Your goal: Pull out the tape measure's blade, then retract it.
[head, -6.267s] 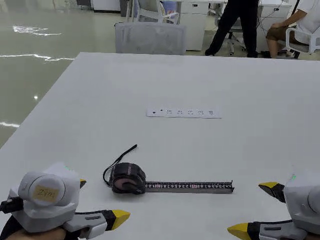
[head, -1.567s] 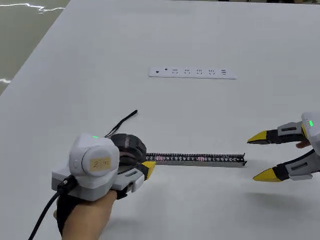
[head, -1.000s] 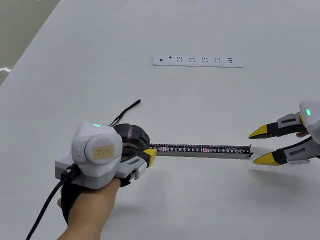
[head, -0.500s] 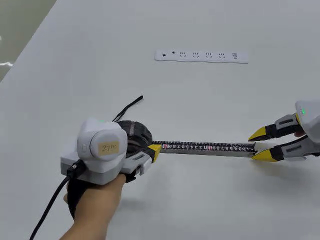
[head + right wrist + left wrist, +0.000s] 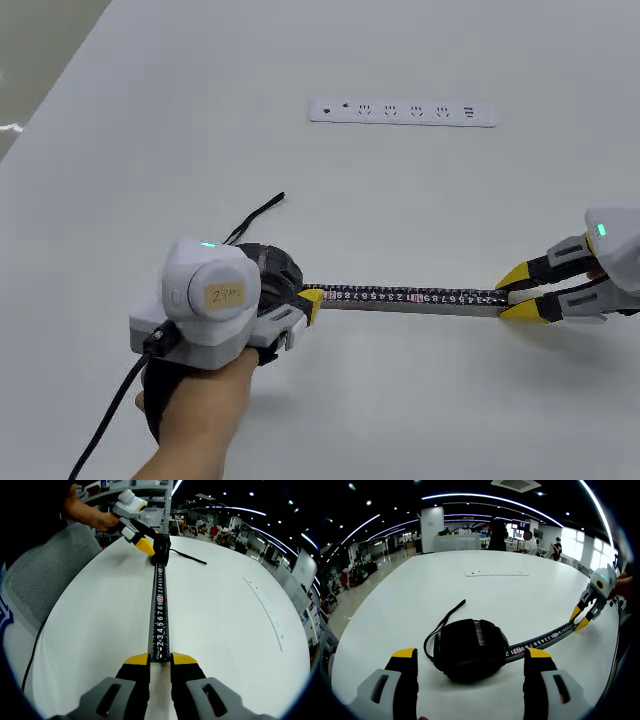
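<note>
Two claws, one at each end of the tape measure; nearest, a hand [image 5: 200,400] carrying the left claw [image 5: 471,654], jaws spread wide and straddling the black case [image 5: 275,272] on the white bench [image 5: 420,200]; in the left gripper view a sliver of bench between each jaw and the case, so standing open around it rather than clamping, as far as can be judged; from the case, the blade [image 5: 160,605] out flat along the bench, part-drawn, numbers face up, long axis straight from left claw to right claw; at its free end the right claw [image 5: 160,658], jaws drawn in almost together, yellow tips against the two edges of the blade's end, seemingly pinching it; judged as the start of the pull: grip taken, most of the draw yet to do; coming move hanging on that one line: pull along the blade's length, directly away from the case, toward the person's right, any sideways drift likely to twist or buckle the strip; case likely to slide after the blade unless the left jaws close on it first; farther off, black wrist strap [image 5: 255,218] trailing from the case away from the person; farthest, white power strip [image 5: 403,111], well apart from the line of pull
</note>
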